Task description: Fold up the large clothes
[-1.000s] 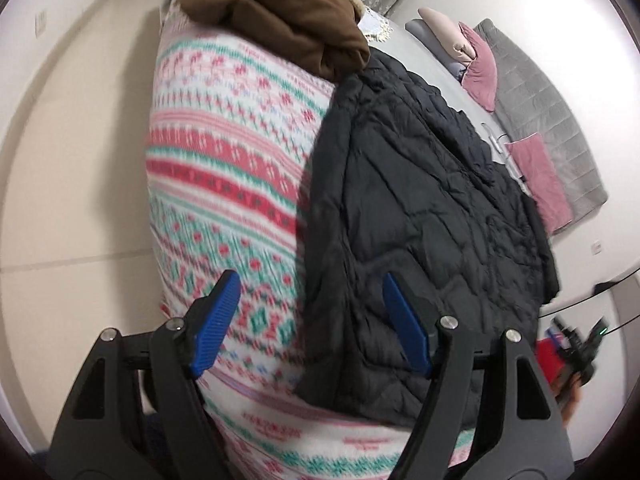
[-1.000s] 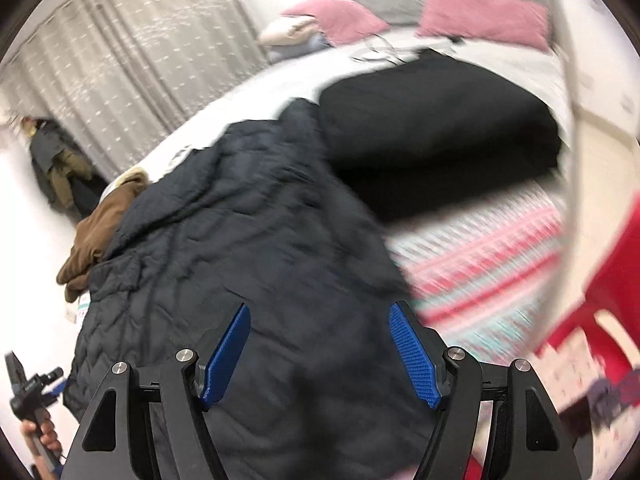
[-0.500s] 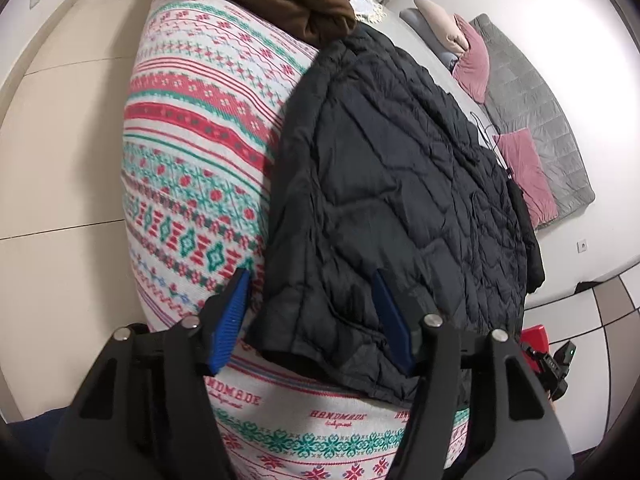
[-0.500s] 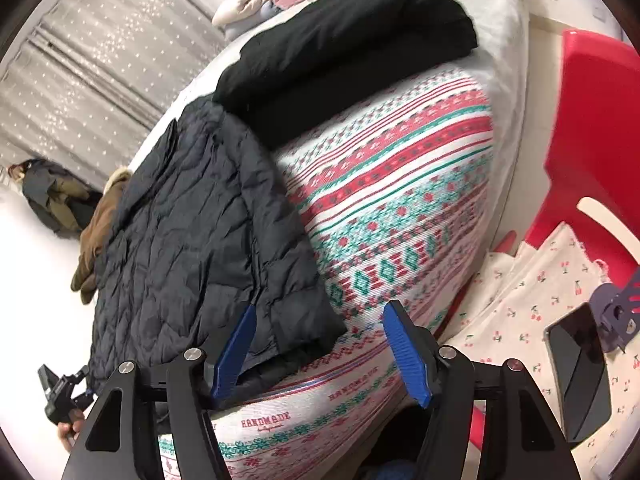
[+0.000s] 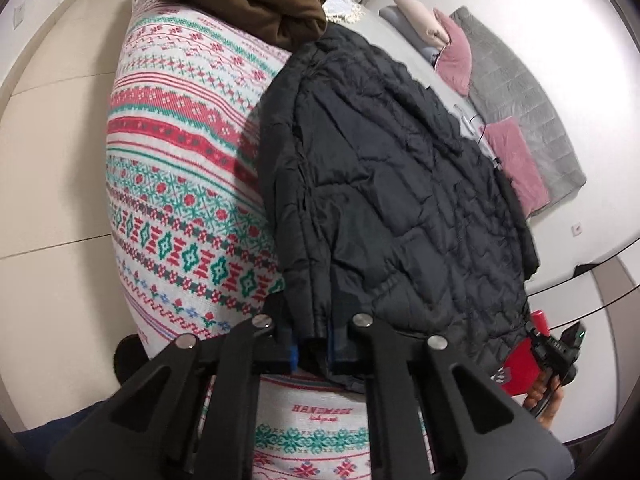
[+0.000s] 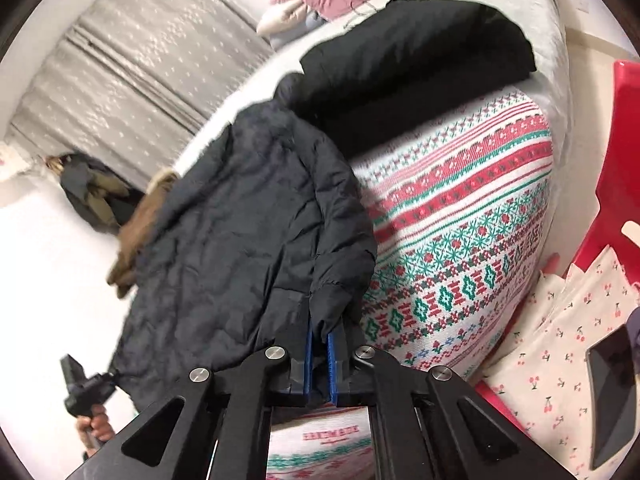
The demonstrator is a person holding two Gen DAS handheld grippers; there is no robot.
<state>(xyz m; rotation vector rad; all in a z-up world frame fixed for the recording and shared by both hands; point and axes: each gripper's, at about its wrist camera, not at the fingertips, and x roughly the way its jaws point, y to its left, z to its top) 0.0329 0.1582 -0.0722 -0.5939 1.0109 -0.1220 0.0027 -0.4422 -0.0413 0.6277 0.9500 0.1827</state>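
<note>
A dark quilted puffer jacket (image 5: 400, 200) lies lengthwise on a bed covered by a red, green and white patterned blanket (image 5: 180, 208). My left gripper (image 5: 312, 344) is shut on the jacket's hem at its near left corner. In the right wrist view the same jacket (image 6: 240, 240) runs away from me, and my right gripper (image 6: 319, 344) is shut on its hem at the near right corner, blue pads pinching the fabric. The left gripper also shows in the right wrist view (image 6: 80, 396) at the lower left.
A brown garment (image 5: 240, 4) lies at the jacket's far end. A folded black garment (image 6: 420, 60) lies beside the jacket. Pink pillows (image 5: 516, 160) and a grey blanket (image 5: 520, 92) are at the bed's head. A red chair (image 6: 624, 184) with cherry-print cloth (image 6: 560, 340) and a phone (image 6: 612, 392) stands on the right.
Both grippers moved down to the jacket's near hem and closed on it, left on the left corner, right on the right corner. They were open half a second ago.
</note>
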